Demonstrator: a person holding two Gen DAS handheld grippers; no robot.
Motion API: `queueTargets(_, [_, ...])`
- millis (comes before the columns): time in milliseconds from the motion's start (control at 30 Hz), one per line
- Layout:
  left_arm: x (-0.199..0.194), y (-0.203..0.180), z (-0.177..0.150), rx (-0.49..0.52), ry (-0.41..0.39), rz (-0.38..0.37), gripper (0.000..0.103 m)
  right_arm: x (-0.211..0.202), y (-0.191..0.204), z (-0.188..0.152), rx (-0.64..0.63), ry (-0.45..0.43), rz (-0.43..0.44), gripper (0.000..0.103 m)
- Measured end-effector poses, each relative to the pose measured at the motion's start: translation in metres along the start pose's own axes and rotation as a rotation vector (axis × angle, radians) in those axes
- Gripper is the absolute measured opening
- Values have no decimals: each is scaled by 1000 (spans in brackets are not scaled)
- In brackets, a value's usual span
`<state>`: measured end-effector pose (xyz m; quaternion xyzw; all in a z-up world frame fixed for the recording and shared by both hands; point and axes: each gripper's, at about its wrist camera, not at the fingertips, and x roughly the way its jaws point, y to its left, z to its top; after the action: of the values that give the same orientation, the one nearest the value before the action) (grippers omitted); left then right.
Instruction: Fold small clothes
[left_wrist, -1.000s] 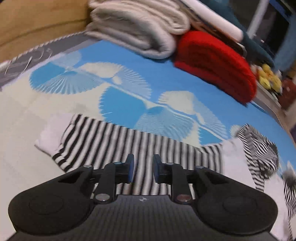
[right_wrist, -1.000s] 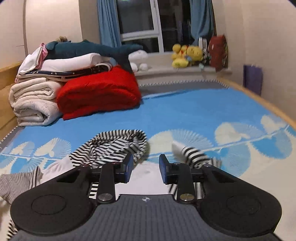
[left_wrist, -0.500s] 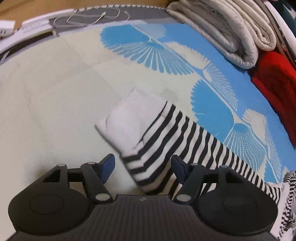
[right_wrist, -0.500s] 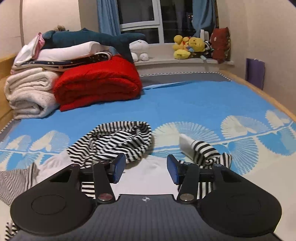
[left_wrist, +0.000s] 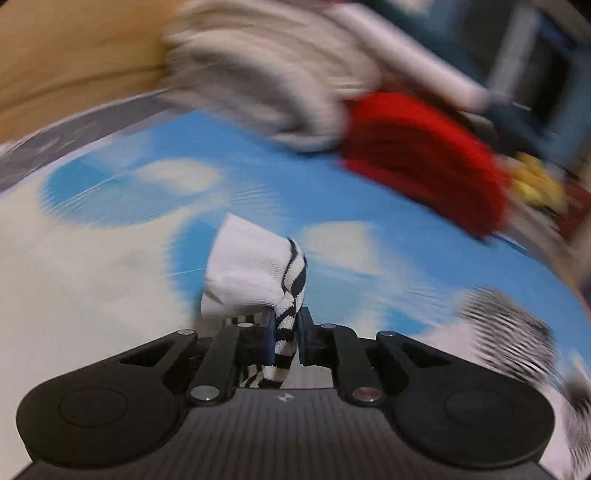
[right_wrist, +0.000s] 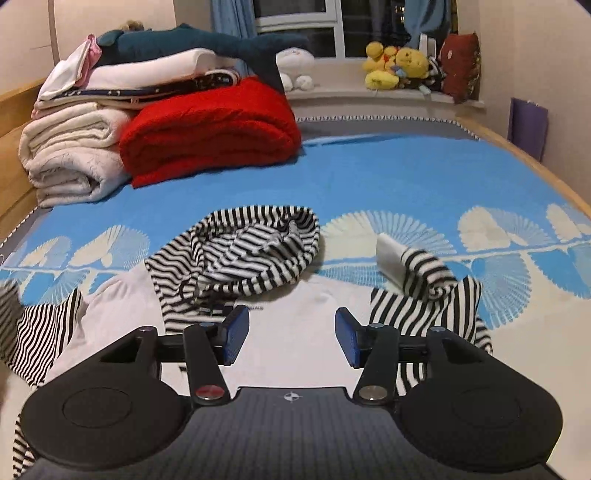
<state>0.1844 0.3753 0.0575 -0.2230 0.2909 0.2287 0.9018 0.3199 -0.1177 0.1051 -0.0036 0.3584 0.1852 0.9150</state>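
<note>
A small hooded top with a white body (right_wrist: 295, 306) and black-and-white stripes lies spread on the blue bedspread (right_wrist: 369, 177). Its striped hood (right_wrist: 255, 251) is bunched at the far side. The right sleeve (right_wrist: 421, 273) is curled up with its white cuff showing. My left gripper (left_wrist: 285, 325) is closing, its pads pressing on the other striped sleeve (left_wrist: 288, 332) just behind the white cuff (left_wrist: 247, 273), which is lifted off the bed. My right gripper (right_wrist: 291, 332) hovers low over the white body, its jaws opening with nothing between them.
Folded white blankets (right_wrist: 70, 155) and a red blanket (right_wrist: 210, 129) are stacked at the bed's far left, a plush shark (right_wrist: 199, 40) on top. Stuffed toys (right_wrist: 399, 62) sit on the window sill. The wooden bed frame (right_wrist: 535, 166) runs along the right.
My left gripper closed on the striped sleeve by its white cuff and lifted it, swinging fast so its view blurs. My right gripper's jaws widened and it sank a little toward the top.
</note>
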Motion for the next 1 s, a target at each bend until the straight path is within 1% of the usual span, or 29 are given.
queueTargets(67, [-13, -53, -4, 88, -12, -121, 12, 2, 1, -2, 0, 25, -8, 58])
queueTargets(133, [-26, -107, -15, 151, -7, -247, 12, 3, 2, -4, 0, 46, -6, 58])
queueTargets(200, [-36, -154, -30, 183, 30, -374, 14, 2, 3, -6, -2, 56, 1, 58])
queueTargets(233, [-39, -177, -40, 194, 69, -442, 15, 3, 3, -7, -3, 59, 2, 59])
queueTargets(300, [-43, -220, -59, 235, 162, -546, 37, 4, 2, -9, 2, 72, 2, 59])
queueTargets(333, [-49, -237, -68, 270, 162, -567, 37, 4, 1, -10, 7, 80, 1, 59])
queueTargets(400, [-59, -253, -73, 301, 129, -552, 37, 5, -1, -11, 28, 91, 6, 59])
queueTargets(467, [-66, -251, -66, 252, 133, -535, 37, 5, -4, -12, 48, 99, 15, 59])
queueTargets(500, [-68, -247, -60, 226, 144, -512, 37, 6, -5, -12, 56, 106, 20, 59])
queueTargets(533, [-70, -243, -54, 217, 162, -469, 37, 7, -6, -13, 60, 113, 24, 59])
queueTargets(600, [-66, -239, -32, 263, 174, -370, 37, 10, -6, -12, 56, 121, 37, 57])
queueTargets(633, [-69, -237, -29, 304, 174, -321, 37, 13, -6, -11, 46, 123, 48, 54])
queueTargets(667, [-71, -233, -28, 332, 175, -272, 37, 17, -5, -10, 37, 129, 61, 48])
queueTargets(700, [-71, -226, -26, 333, 174, -238, 37, 22, -4, -9, 37, 140, 77, 35])
queueTargets(733, [-69, -214, -25, 314, 169, -214, 37, 29, -4, -9, 45, 162, 101, 30])
queueTargets(800, [-63, -189, -37, 263, 147, -175, 36, 46, -3, -11, 66, 212, 125, 30])
queueTargets(833, [-54, -178, -40, 262, 203, -101, 33, 56, -2, -15, 69, 251, 128, 31])
queueTargets(867, [-48, -170, -42, 254, 237, -18, 27, 64, 0, -19, 70, 291, 134, 31])
queueTargets(900, [-47, -162, -41, 247, 226, 25, 27, 74, 2, -25, 72, 342, 143, 31])
queueTargets(967, [-47, -154, -39, 268, 206, 51, 27, 93, 5, -36, 91, 418, 136, 37])
queueTargets(1000, [-47, -151, -39, 286, 202, 71, 27, 100, 6, -40, 97, 442, 128, 44])
